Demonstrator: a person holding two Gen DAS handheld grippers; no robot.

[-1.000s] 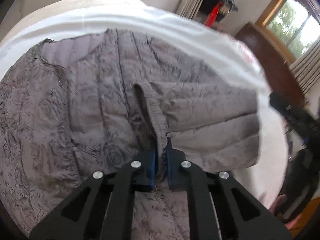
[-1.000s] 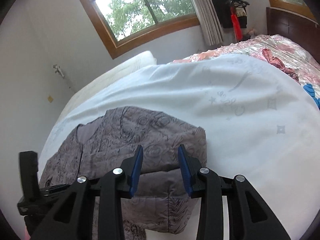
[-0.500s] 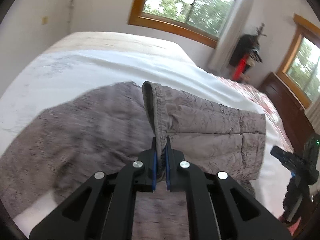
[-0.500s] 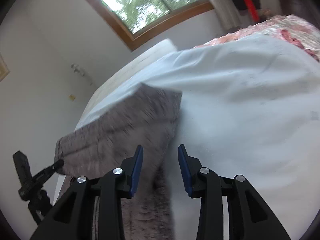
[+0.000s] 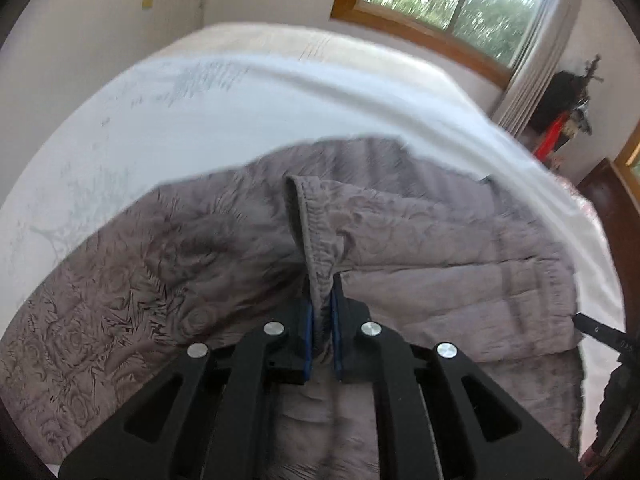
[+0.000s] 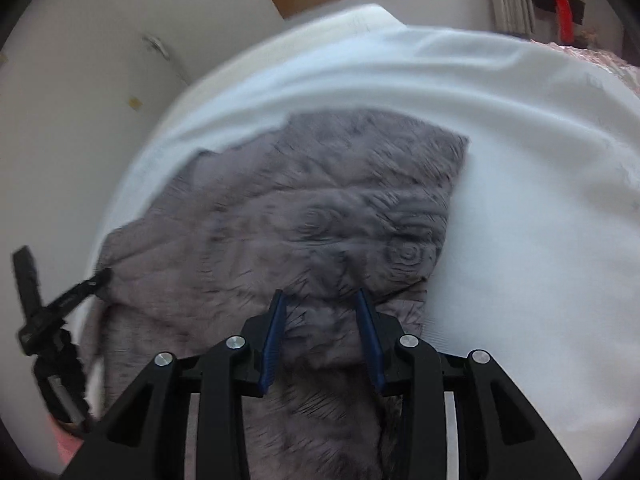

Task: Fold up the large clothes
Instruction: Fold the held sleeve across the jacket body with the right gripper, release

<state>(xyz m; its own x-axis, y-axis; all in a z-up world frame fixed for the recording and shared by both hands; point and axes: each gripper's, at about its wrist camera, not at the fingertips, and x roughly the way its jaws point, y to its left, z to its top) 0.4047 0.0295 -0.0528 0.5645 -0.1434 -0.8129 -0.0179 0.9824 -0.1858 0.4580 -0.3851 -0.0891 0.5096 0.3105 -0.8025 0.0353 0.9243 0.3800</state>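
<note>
Grey quilted jacket [image 5: 400, 264] with a swirl-stitched pattern lies spread on the white sheet [image 5: 200, 120] of the bed, partly folded over itself. Landmark: the jacket.

Left gripper [image 5: 321, 316]: jaws pinched nearly together on a gathered, elastic-edged band of the jacket, probably a cuff or hem, which stands up from between the blue pads [image 5: 307, 332]. The fabric past that band runs away to the right as a folded layer on top of the rest of the jacket.

Right gripper [image 6: 321, 332]: jaws partly apart, hanging over the near part of the jacket, close above it. Jacket fabric shows in the gap between the blue pads [image 6: 273, 340]; can't tell if either pad touches it, no clamping visible. Picture is motion-blurred.

In the right wrist view the left gripper shows as a black piece at the jacket's left edge. White sheet surrounds the jacket beyond it and to its right. A wood-framed window [image 5: 460, 4] is on the wall far behind the jacket, with a curtain [image 5: 532, 72] to its right. Patterned pink bedding [image 6: 588, 60] lies beyond the sheet, right of the jacket.
</note>
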